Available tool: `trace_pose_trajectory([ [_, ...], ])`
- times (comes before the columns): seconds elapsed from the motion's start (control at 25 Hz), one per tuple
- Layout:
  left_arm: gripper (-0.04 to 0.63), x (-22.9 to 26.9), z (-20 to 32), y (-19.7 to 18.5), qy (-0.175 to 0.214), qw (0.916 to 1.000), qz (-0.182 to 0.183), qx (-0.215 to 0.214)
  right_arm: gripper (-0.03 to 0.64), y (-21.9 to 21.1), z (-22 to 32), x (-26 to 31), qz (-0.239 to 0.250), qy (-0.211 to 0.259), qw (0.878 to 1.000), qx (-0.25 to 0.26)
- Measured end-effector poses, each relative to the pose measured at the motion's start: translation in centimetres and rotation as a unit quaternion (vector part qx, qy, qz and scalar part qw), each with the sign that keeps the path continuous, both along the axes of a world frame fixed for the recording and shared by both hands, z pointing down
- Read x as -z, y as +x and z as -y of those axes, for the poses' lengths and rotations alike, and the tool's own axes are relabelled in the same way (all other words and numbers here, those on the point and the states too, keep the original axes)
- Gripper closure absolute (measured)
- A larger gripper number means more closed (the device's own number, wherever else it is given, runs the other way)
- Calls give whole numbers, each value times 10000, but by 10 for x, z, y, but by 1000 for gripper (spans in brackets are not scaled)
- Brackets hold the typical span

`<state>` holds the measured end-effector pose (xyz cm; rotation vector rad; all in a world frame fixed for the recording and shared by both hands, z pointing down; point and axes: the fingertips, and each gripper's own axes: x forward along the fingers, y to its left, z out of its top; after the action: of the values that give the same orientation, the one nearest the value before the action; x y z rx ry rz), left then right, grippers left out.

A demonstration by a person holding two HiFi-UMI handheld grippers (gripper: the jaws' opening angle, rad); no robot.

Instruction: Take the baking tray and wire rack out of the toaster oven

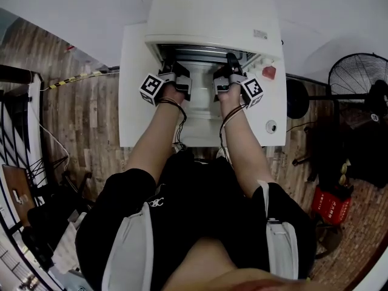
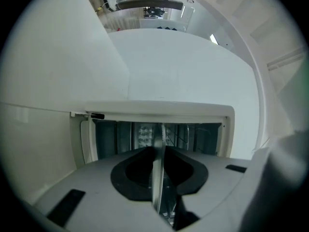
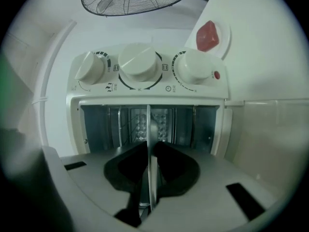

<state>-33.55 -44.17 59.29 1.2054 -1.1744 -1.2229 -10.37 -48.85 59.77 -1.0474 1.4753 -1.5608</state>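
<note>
A white toaster oven [image 1: 212, 17] stands on a white table [image 1: 133, 102] with its front open. Both grippers reach into the opening side by side. A thin sheet-metal edge, the baking tray's rim [image 2: 158, 178], runs edge-on between the black pads of my left gripper [image 2: 158, 153], which is shut on it. My right gripper [image 3: 149, 151] is likewise shut on the tray rim [image 3: 150, 187]. Thin wires [image 3: 126, 124] show deeper in the cavity, possibly the wire rack. From the head view, the left gripper [image 1: 176, 71] and right gripper [image 1: 230, 65] sit at the oven mouth, the tray [image 1: 203, 65] between them.
Three white knobs [image 3: 140, 64] line the oven's control panel. A red object [image 1: 269, 72] and a small round white item [image 1: 271, 126] lie on the table right of the oven. A standing fan [image 1: 357, 77] is on the floor at right. The person's legs are at the table's near edge.
</note>
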Motion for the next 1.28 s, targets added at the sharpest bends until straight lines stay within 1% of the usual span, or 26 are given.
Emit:
trace_pose_trajectory([
  [0.12, 526, 0, -11, 1, -61, 9999, 32, -88, 560, 0, -11, 1, 26, 11, 10000, 29],
  [0.32, 529, -2, -34, 6, -150, 9997, -30, -177, 560, 5, -34, -2, 3, -16, 10000, -15],
  [0.52, 531, -4, -53, 10, -187, 9986, 67, -487, 561, 9, -55, -6, -7, -108, 9999, -127],
  [0.68, 532, -6, -80, 18, -238, 9976, 32, -650, 561, 16, -83, -10, 9, -134, 9997, -184],
  [0.84, 532, -7, -102, 21, -285, 9974, 8, -656, 561, 20, -102, -9, -2, -149, 9998, -125],
  [1.0, 532, -4, -111, 23, -293, 9976, 57, -623, 560, 20, -109, -7, -23, -132, 9999, 49],
  [1.16, 532, 1, -152, 40, -278, 9980, 163, -551, 560, 35, -145, -7, 64, -137, 9998, 120],
  [1.28, 531, 3, -179, 45, -273, 9983, 224, -458, 558, 40, -168, -10, 113, -161, 9995, 264],
])
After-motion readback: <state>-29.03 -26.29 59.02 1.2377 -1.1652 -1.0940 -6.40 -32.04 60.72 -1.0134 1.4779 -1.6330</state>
